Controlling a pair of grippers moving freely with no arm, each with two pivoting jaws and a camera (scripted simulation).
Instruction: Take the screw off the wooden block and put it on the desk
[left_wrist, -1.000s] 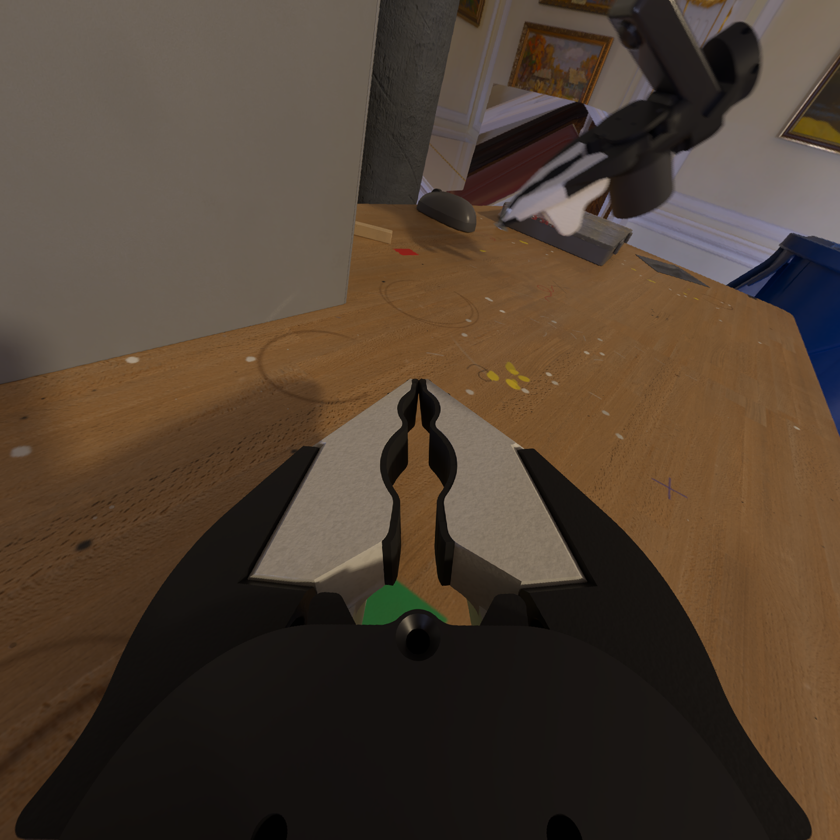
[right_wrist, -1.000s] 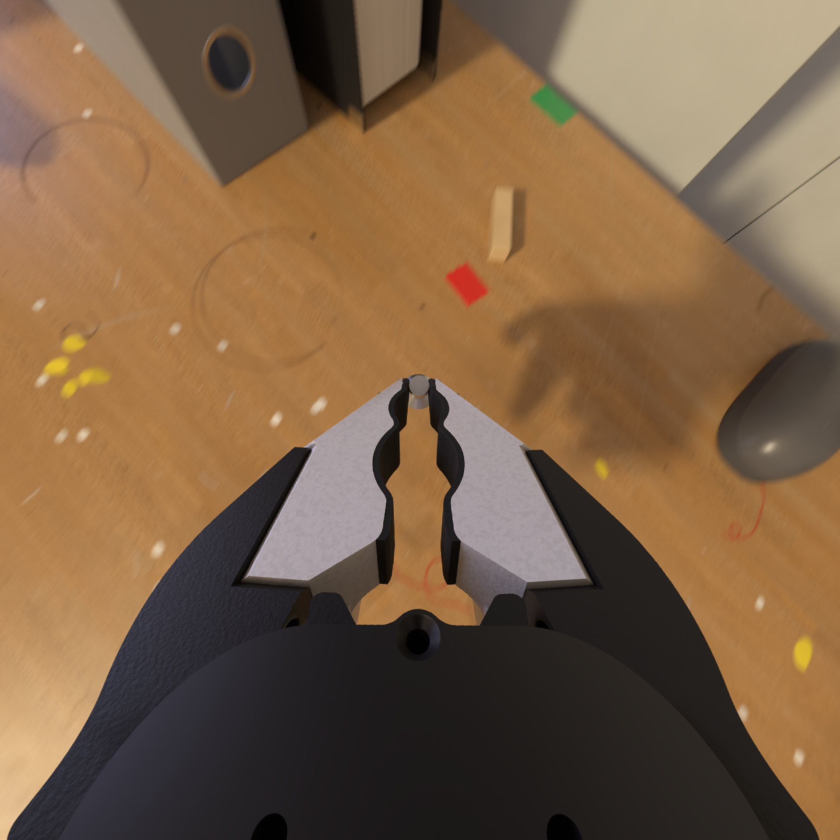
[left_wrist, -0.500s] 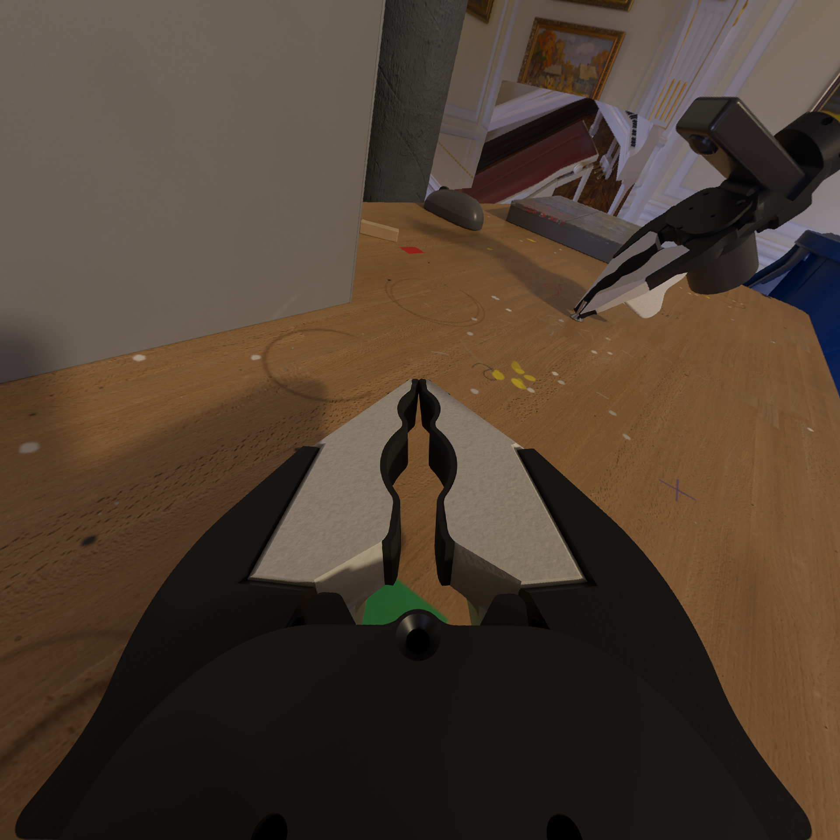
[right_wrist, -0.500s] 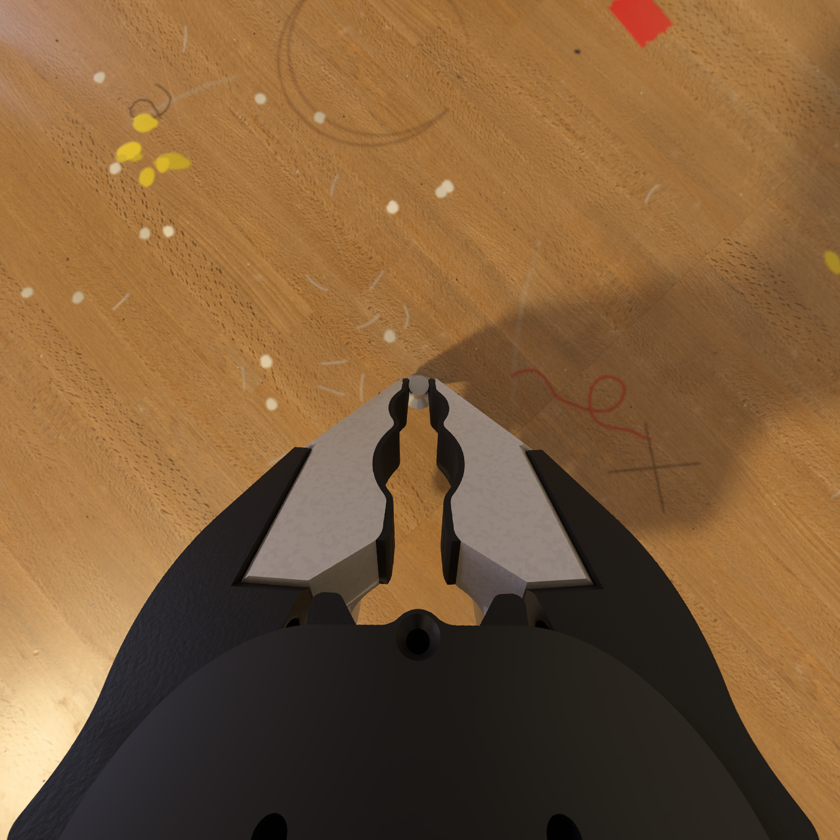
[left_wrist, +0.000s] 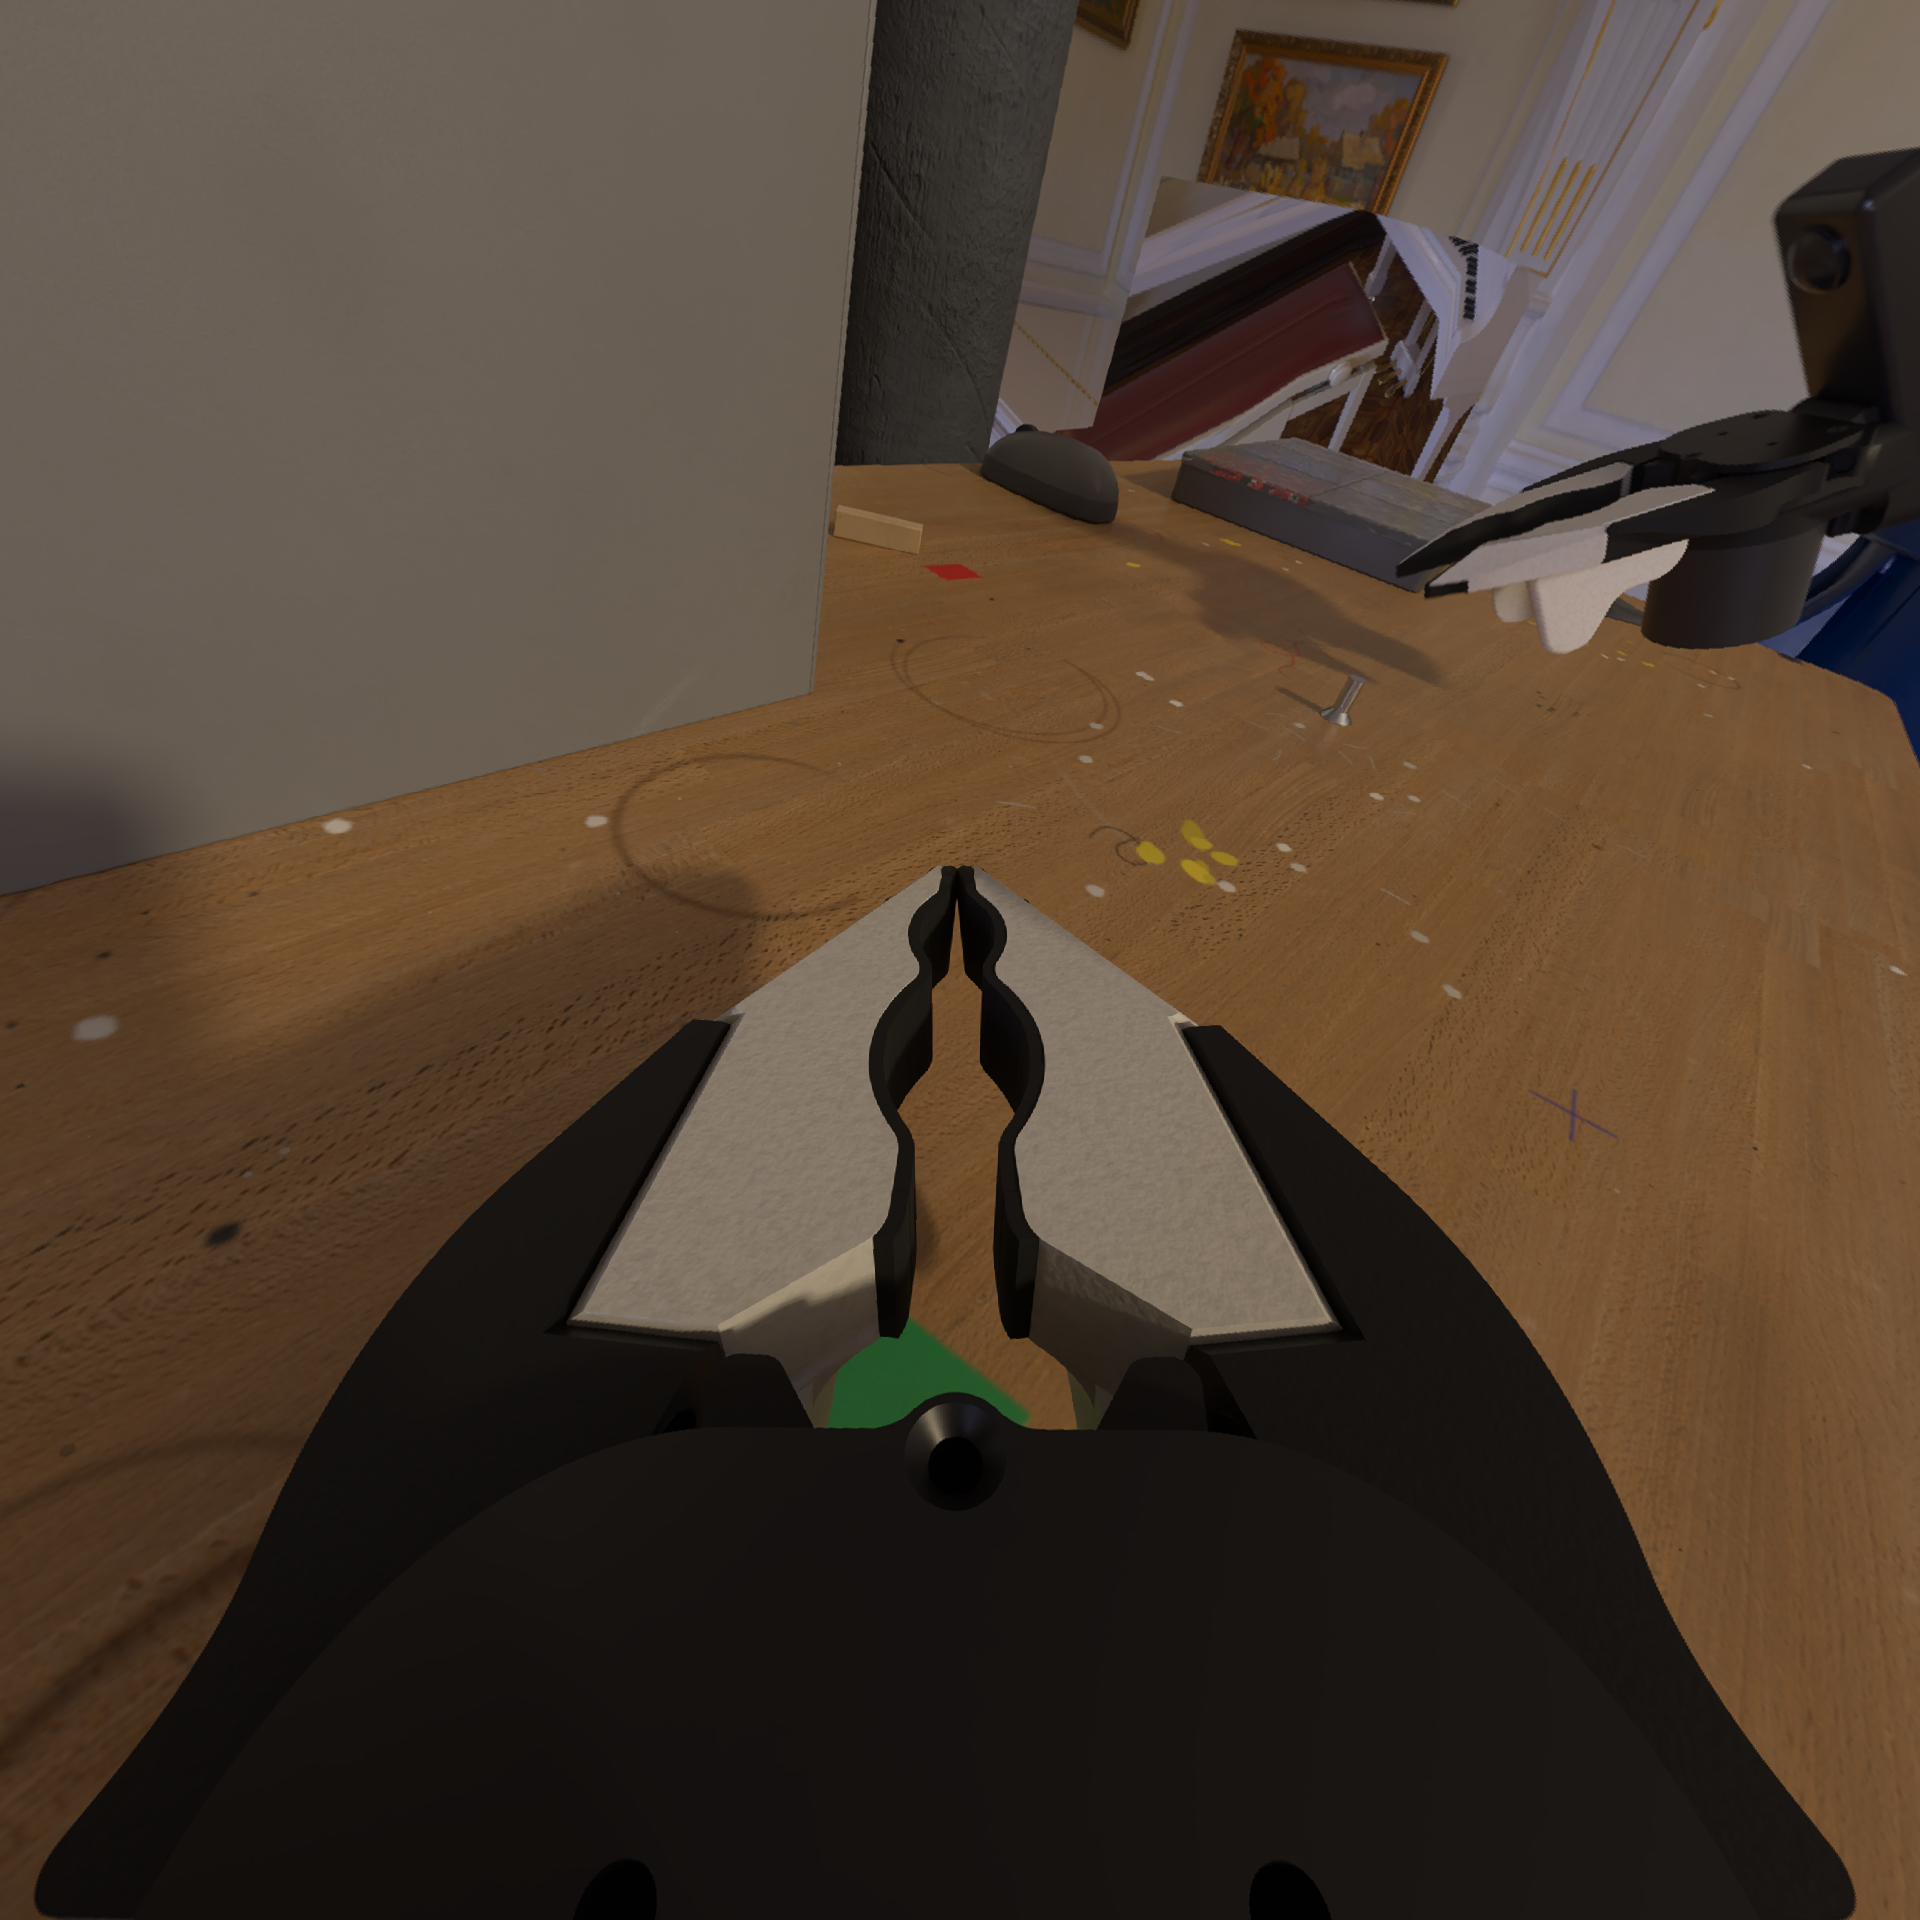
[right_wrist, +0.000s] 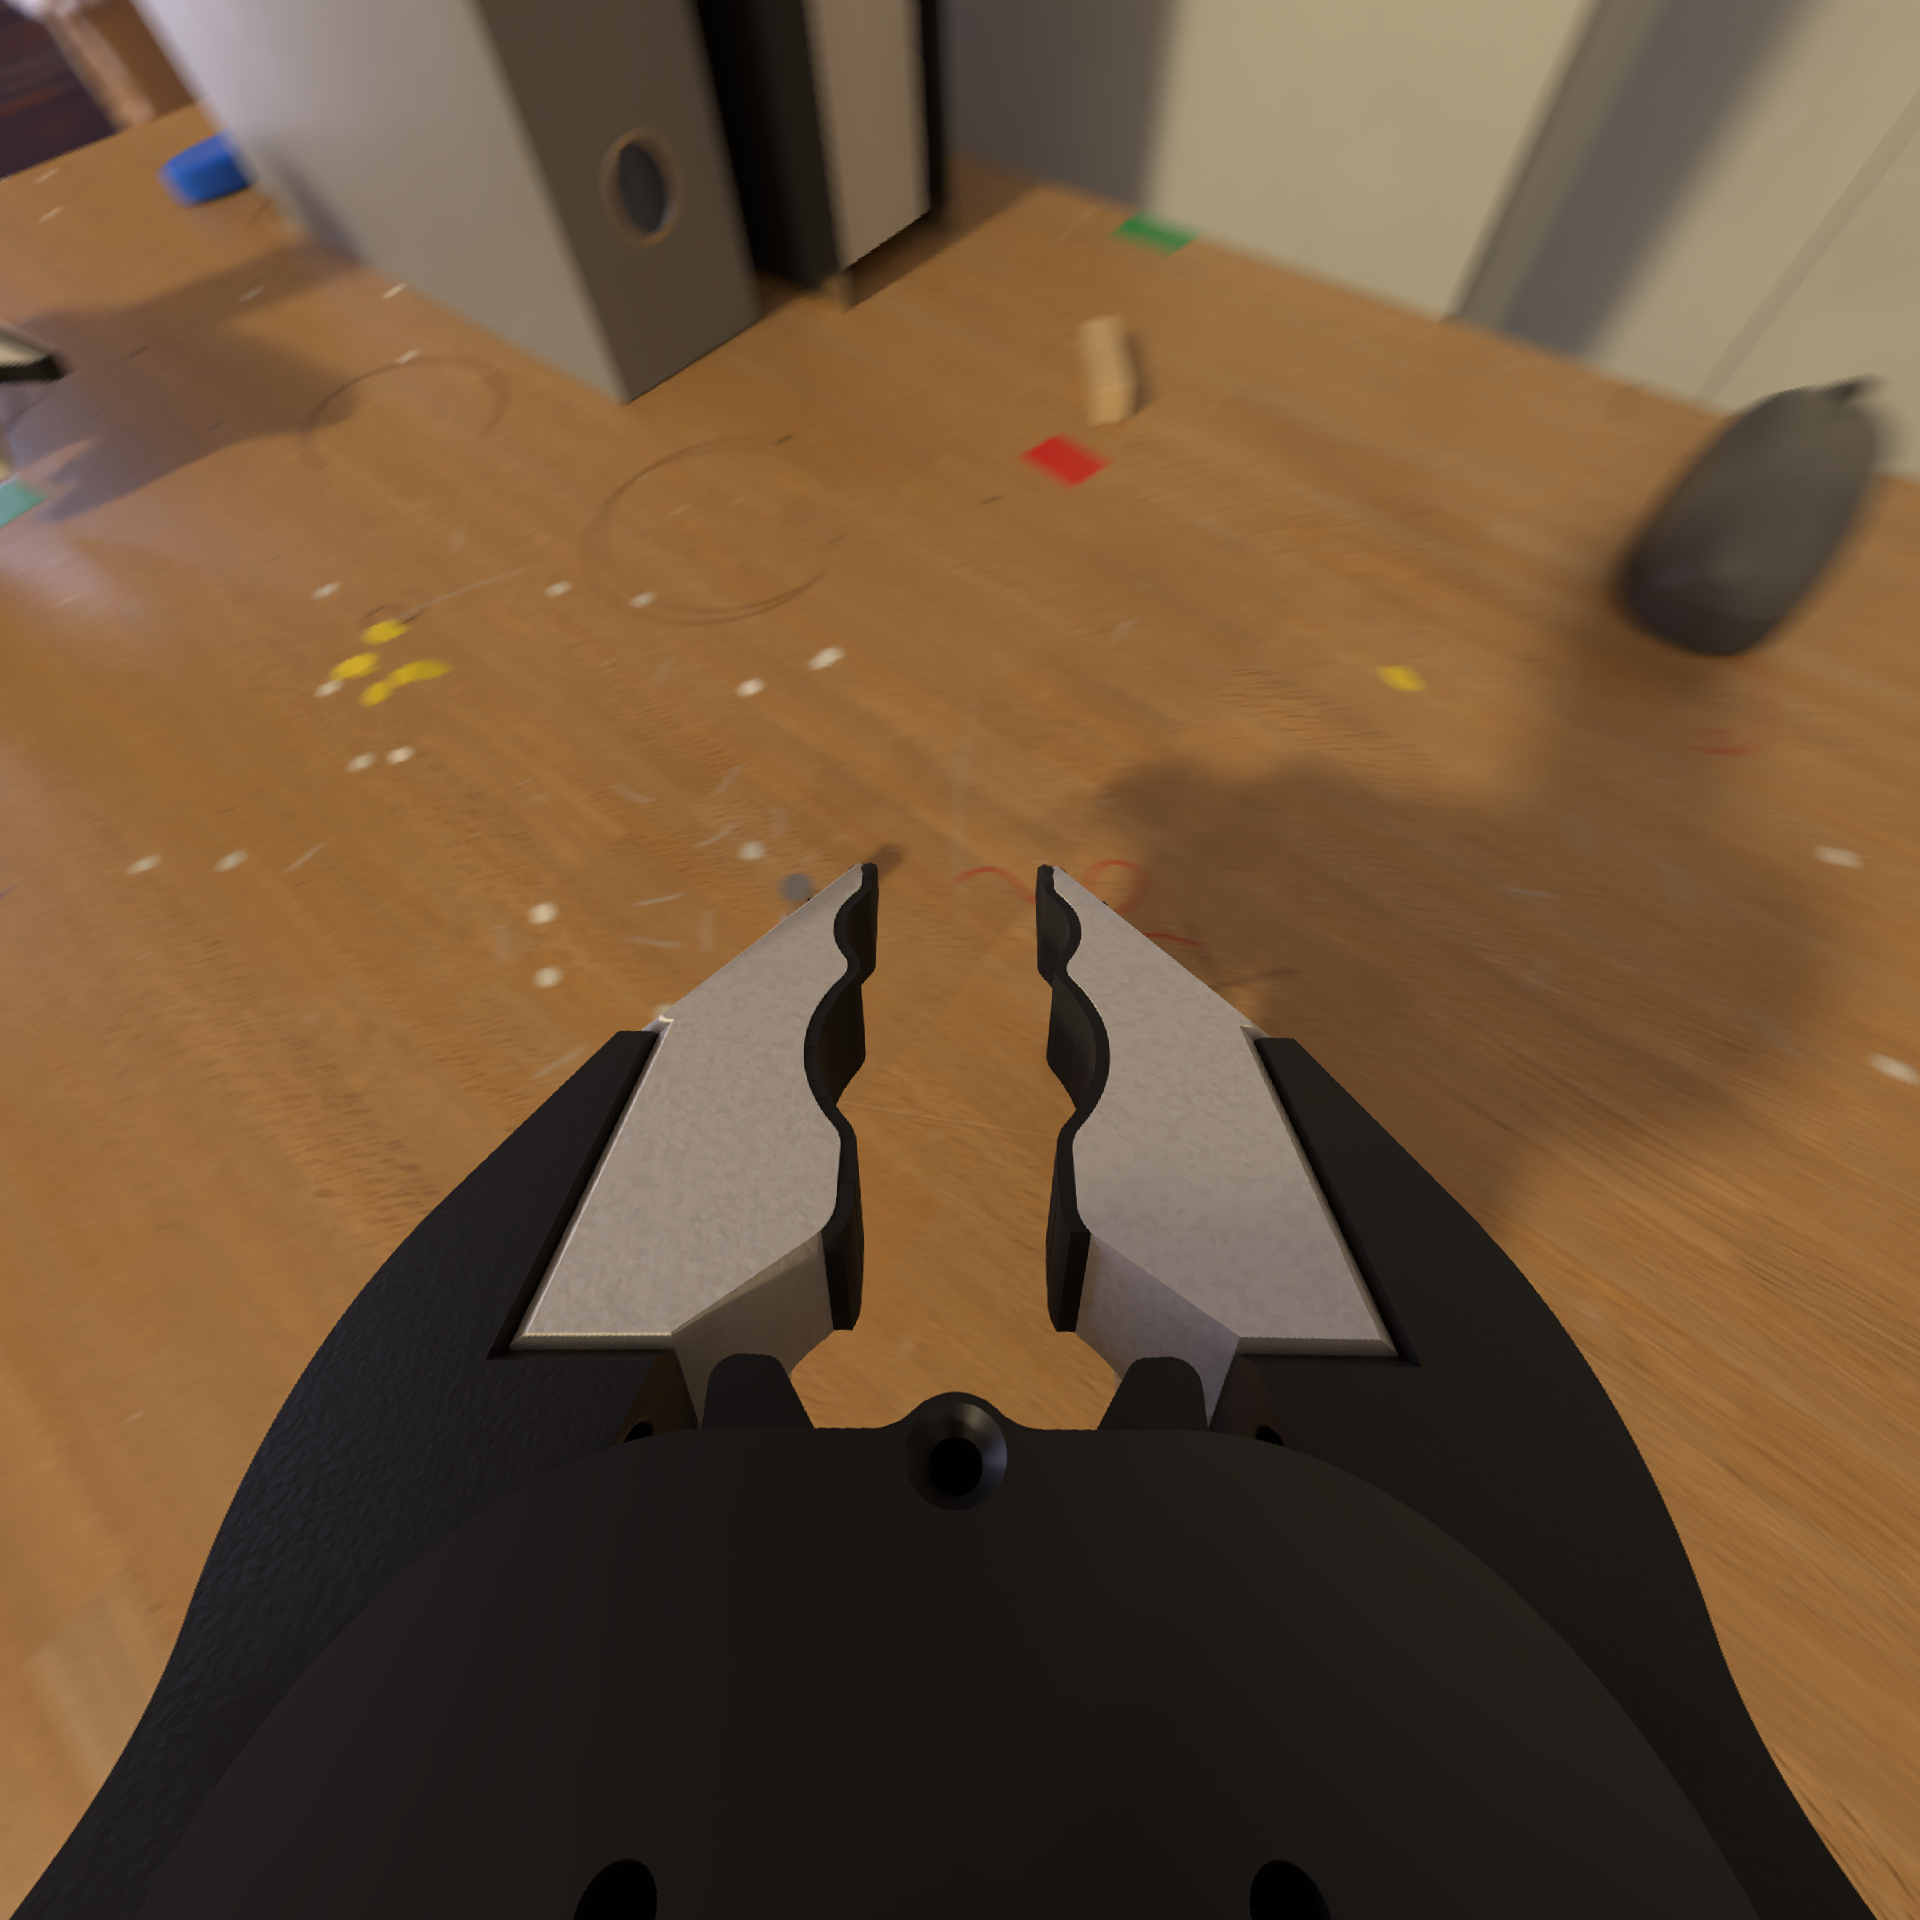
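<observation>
The small metal screw (left_wrist: 1343, 698) lies on its side on the wooden desk (left_wrist: 1558, 935), far right in the left wrist view. In the blurred right wrist view it is a grey spot (right_wrist: 798, 886) just past my left fingertip. The small wooden block (left_wrist: 878, 527) lies at the back by a big grey box; it also shows in the right wrist view (right_wrist: 1104, 369), with nothing on it. My right gripper (right_wrist: 956, 883) is open and empty; in the left wrist view it (left_wrist: 1455, 587) hovers above and right of the screw. My left gripper (left_wrist: 956, 873) is shut and empty, low over the desk.
A big grey box (left_wrist: 416, 416) stands at the left. A dark rounded object (left_wrist: 1049, 483) and a flat dark case (left_wrist: 1330, 509) lie at the back. Grey upright boxes (right_wrist: 582, 208) stand behind. A red patch (right_wrist: 1065, 459) and a green patch (right_wrist: 1153, 231) mark the desk.
My right gripper came down to the desk with the screw, opened, let it go and rose back. The screw now lies on the desk. My left gripper has not moved.
</observation>
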